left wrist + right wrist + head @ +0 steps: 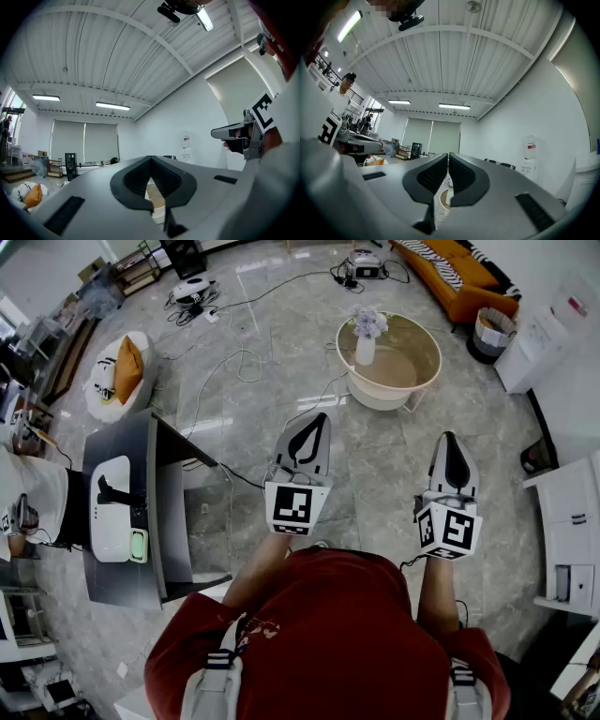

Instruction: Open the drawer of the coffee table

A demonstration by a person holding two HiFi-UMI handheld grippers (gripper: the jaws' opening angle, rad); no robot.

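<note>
I judge the task not yet begun. My left hand-held gripper [317, 420] and right hand-held gripper [451, 440] are both closed and empty. The round coffee table [427, 341] stands well ahead, untouched, and I cannot see its drawer.

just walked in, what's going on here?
A person in a red shirt stands holding a gripper in each hand, both held out level in front. The left gripper and right gripper have their jaws together and hold nothing. The round coffee table, with a flower vase on it, lies ahead, apart from both grippers. Nothing touches it yet.
</note>
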